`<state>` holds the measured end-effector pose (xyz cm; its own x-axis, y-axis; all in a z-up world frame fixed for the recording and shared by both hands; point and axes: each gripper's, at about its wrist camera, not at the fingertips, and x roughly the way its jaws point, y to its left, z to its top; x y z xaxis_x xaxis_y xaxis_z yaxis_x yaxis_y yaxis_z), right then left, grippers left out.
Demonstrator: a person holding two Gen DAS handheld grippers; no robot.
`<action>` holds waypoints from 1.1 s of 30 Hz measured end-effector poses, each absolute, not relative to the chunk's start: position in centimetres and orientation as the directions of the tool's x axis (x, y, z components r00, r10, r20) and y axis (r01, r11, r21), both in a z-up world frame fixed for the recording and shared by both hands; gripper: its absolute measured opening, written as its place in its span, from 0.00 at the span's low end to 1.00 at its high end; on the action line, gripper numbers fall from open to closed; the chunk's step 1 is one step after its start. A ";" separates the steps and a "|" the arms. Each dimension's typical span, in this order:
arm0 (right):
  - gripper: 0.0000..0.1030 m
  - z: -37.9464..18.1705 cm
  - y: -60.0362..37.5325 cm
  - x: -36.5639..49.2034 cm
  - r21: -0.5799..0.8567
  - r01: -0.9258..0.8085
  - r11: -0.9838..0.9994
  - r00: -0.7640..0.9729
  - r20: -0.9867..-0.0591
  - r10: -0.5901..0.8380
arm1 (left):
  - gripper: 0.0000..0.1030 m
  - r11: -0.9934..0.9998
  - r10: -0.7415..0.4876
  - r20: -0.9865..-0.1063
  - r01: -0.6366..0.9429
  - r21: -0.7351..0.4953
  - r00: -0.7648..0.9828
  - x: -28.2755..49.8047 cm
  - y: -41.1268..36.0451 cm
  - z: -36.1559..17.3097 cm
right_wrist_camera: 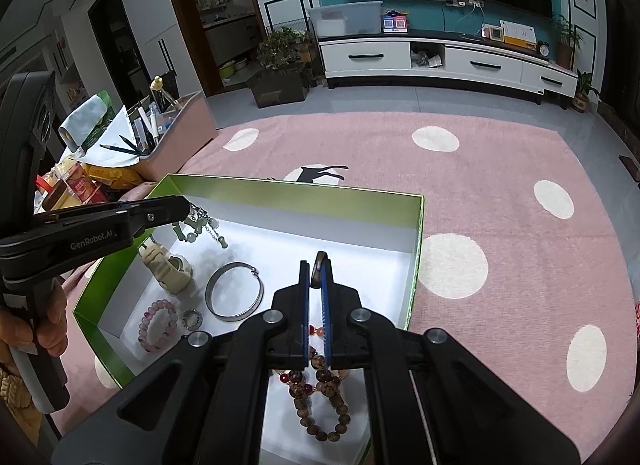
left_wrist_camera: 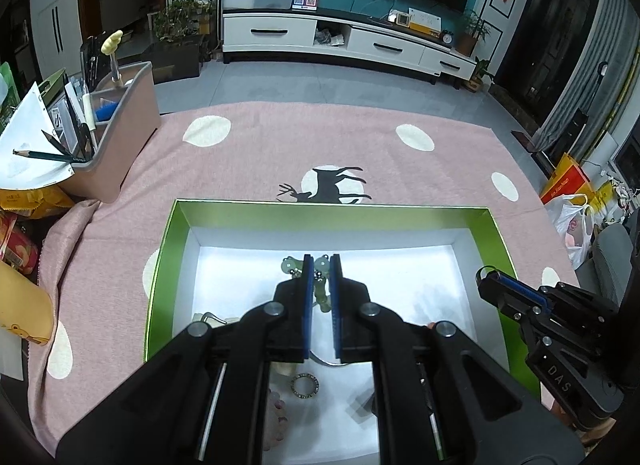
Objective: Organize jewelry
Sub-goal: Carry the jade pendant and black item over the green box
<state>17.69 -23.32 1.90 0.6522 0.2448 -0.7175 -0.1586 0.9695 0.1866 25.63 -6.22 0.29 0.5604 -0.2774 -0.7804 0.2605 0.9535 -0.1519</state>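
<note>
Pink spotted cloth covers the surface where, over the green box, the left tool pinches a dangling jade charm that may snag, while the right tool pinches a brown ring that could slip.

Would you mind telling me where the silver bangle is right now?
In the right wrist view, the silver bangle lies flat on the white floor of the green box, left of centre, between the cream watch and the right gripper.

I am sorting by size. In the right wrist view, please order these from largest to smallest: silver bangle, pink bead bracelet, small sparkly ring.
1. silver bangle
2. pink bead bracelet
3. small sparkly ring

All lie close together in the green box, so nearness hardly distorts this.
</note>
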 end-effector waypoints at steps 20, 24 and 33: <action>0.04 0.6 -23.0 18.7 0.171 -0.148 0.974 0.618 -0.752 0.226 | 0.07 0.962 -0.240 -0.814 0.241 -0.127 0.529 26.5 -6.0 -1.4; 0.04 0.4 -23.1 19.0 0.170 -0.143 0.975 0.610 -0.760 0.222 | 0.07 0.964 -0.230 -0.820 0.236 -0.119 0.524 26.7 -5.9 -1.7; 0.04 0.0 -23.2 19.3 0.173 -0.136 0.975 0.599 -0.770 0.220 | 0.07 0.970 -0.201 -0.836 0.224 -0.096 0.511 27.0 -6.0 -2.3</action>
<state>19.31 -23.19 0.00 0.5987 0.2201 -0.7701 -0.1360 0.9755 0.1731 26.99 -5.97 -2.25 0.5108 -0.2007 -0.8359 0.2240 0.9699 -0.0960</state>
